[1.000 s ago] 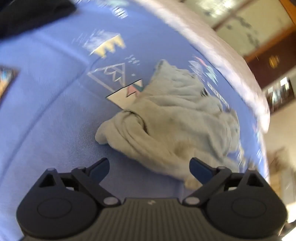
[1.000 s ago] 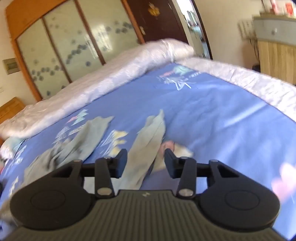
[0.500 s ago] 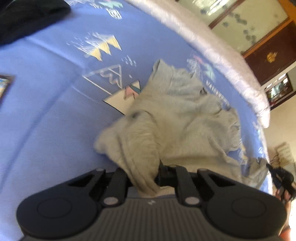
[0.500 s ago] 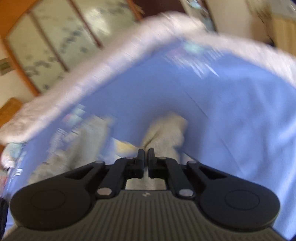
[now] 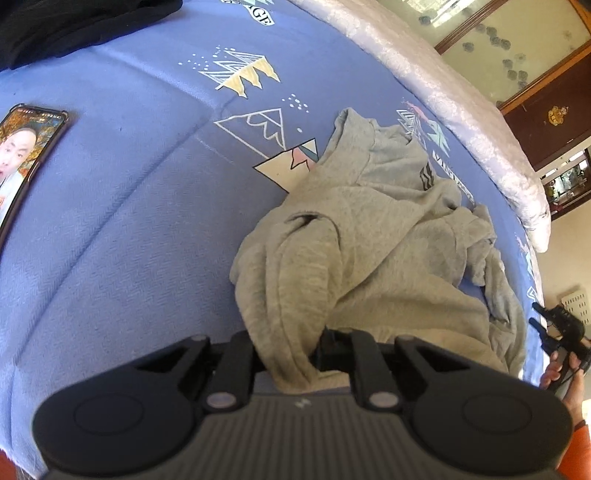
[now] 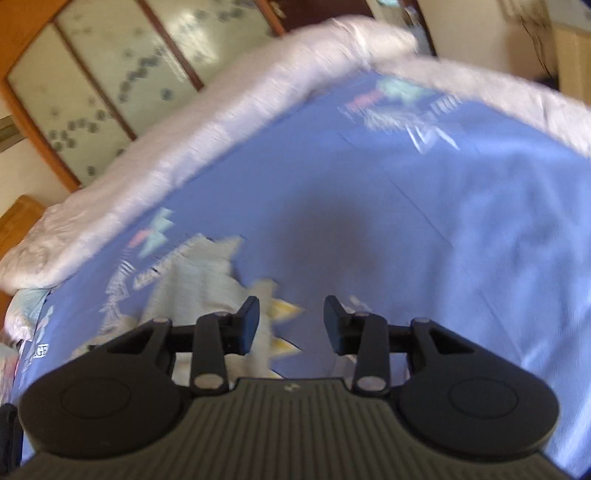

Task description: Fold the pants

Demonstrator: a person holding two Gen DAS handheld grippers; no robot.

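Grey sweatpants (image 5: 369, 236) lie crumpled on the blue printed bedsheet (image 5: 129, 221). My left gripper (image 5: 291, 350) is shut on a fold of the pants at their near edge, and the cloth bulges out between the jaws. My right gripper (image 6: 291, 321) is open and empty above the sheet; this view is blurred, and a pale patch of the pants (image 6: 199, 284) shows at its left. The right gripper also shows in the left wrist view (image 5: 557, 328) at the far right edge, held by a hand.
A phone (image 5: 26, 155) with a lit screen lies on the sheet at the left. A dark garment (image 5: 74, 26) lies at the top left. A white quilt (image 5: 443, 88) runs along the bed's far side. A wardrobe (image 6: 110, 74) stands behind.
My left gripper closed on the pants' near fold and has kept hold. My right gripper closed on a pant leg half a second ago, then opened and let it go.
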